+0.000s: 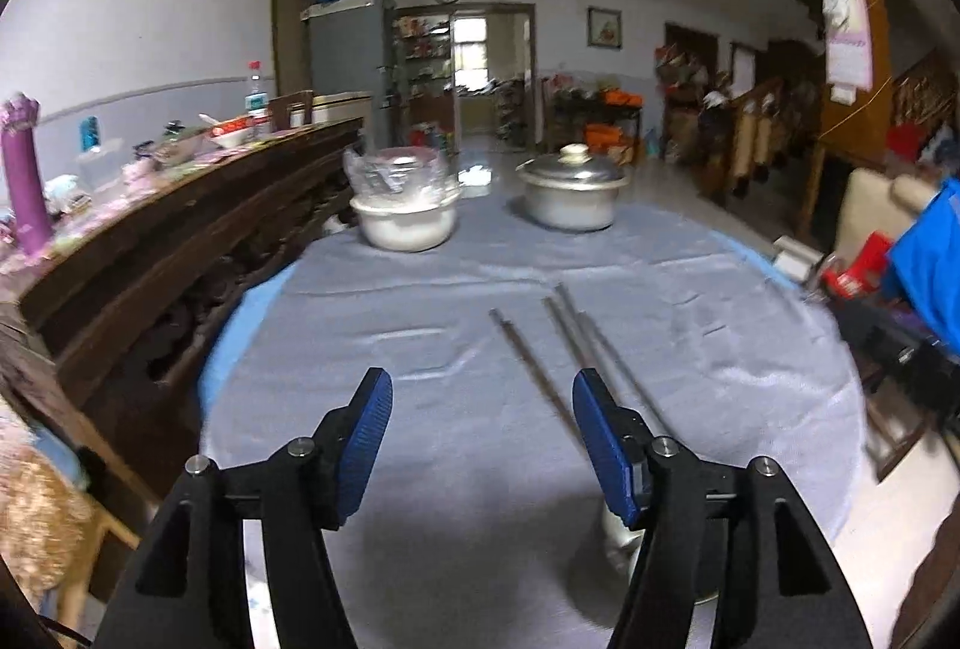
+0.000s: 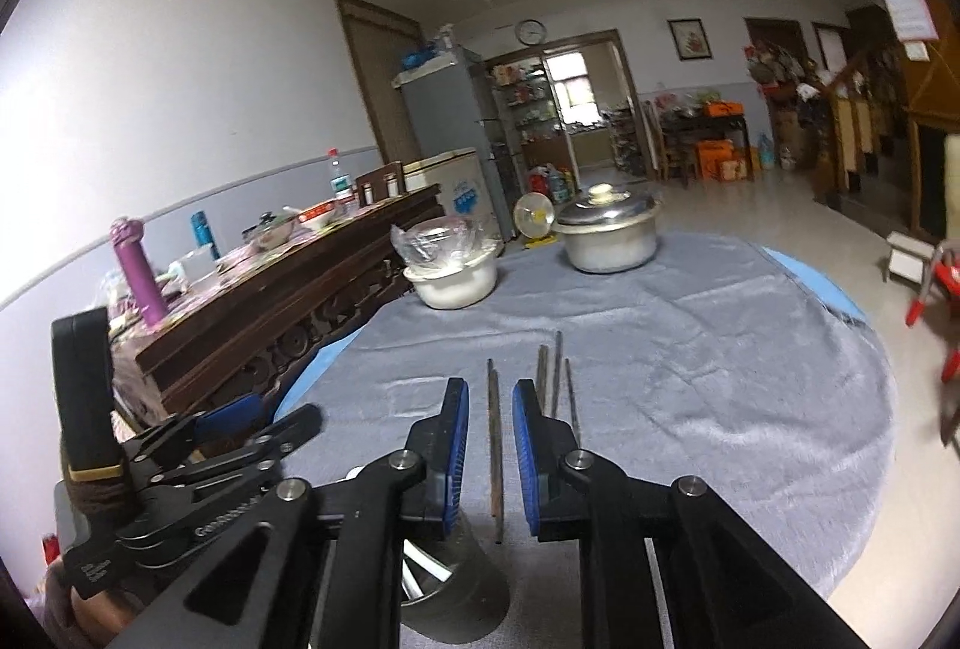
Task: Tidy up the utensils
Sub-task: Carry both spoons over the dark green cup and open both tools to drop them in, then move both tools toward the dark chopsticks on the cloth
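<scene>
Several metal chopsticks lie on the grey tablecloth [image 1: 420,349]: a single one [image 1: 528,361] and a pair [image 1: 594,343] ahead of my left gripper [image 1: 481,376], which is open with only cloth between its blue pads. In the right wrist view, two chopsticks [image 2: 495,439] lie lengthwise between the jaws of my right gripper [image 2: 491,386]; the pads stand a little apart and touch neither. More chopsticks [image 2: 555,373] lie just to their right. A metal cup [image 2: 468,583] with white utensils inside stands below the right gripper. The left gripper [image 2: 240,433] shows at the left.
At the far side of the round table stand a white bowl [image 1: 405,223] covered with a plastic bag and a lidded metal pot [image 1: 573,196]. A dark wooden sideboard [image 1: 180,229], crowded with bottles and dishes, runs along the left. The table edge curves off on the right.
</scene>
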Demonstrator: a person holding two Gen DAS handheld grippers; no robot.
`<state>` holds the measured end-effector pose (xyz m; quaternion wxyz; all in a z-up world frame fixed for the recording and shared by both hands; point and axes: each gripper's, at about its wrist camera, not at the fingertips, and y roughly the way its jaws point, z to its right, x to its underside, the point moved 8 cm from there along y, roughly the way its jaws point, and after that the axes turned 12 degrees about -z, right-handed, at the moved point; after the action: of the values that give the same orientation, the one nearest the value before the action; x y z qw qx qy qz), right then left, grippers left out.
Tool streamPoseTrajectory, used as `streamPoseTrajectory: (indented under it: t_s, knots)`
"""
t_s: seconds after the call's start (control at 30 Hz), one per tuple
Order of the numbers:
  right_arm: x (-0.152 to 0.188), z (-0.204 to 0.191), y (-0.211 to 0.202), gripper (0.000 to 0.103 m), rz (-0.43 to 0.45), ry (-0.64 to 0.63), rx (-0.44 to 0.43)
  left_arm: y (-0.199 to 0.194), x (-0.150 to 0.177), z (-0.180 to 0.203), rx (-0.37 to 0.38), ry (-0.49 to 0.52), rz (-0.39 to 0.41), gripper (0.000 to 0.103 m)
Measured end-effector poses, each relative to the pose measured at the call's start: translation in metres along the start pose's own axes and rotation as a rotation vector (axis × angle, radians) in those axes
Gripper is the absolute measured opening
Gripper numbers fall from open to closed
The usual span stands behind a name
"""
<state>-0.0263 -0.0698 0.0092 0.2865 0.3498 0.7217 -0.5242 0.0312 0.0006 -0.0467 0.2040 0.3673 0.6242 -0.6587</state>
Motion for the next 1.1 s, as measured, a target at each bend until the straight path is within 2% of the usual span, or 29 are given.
streamPoseTrajectory:
  t_s: [0.3, 0.37, 0.43, 0.63, 1.1]
  knots:
    - [0.002, 0.015, 0.01, 0.019, -0.046, 0.051, 0.028, -0.007, -0.002, -0.027, -0.169, 0.008, -0.044, 0.071]
    - [0.003, 0.017, 0.012, 0.027, -0.057, 0.056, 0.031, -0.007, -0.004, -0.033, -0.191, 0.006, -0.055, 0.072]
    - [0.004, 0.019, 0.014, 0.03, -0.059, 0.063, 0.034, -0.006, -0.005, -0.038, -0.2, -0.004, -0.061, 0.072]
    - [0.005, 0.025, 0.019, 0.03, -0.069, 0.074, 0.042, -0.002, -0.008, -0.049, -0.22, -0.029, -0.073, 0.072]
    - [0.005, 0.036, 0.032, 0.03, -0.092, 0.086, 0.055, 0.021, -0.009, -0.045, -0.216, -0.026, -0.115, 0.072]
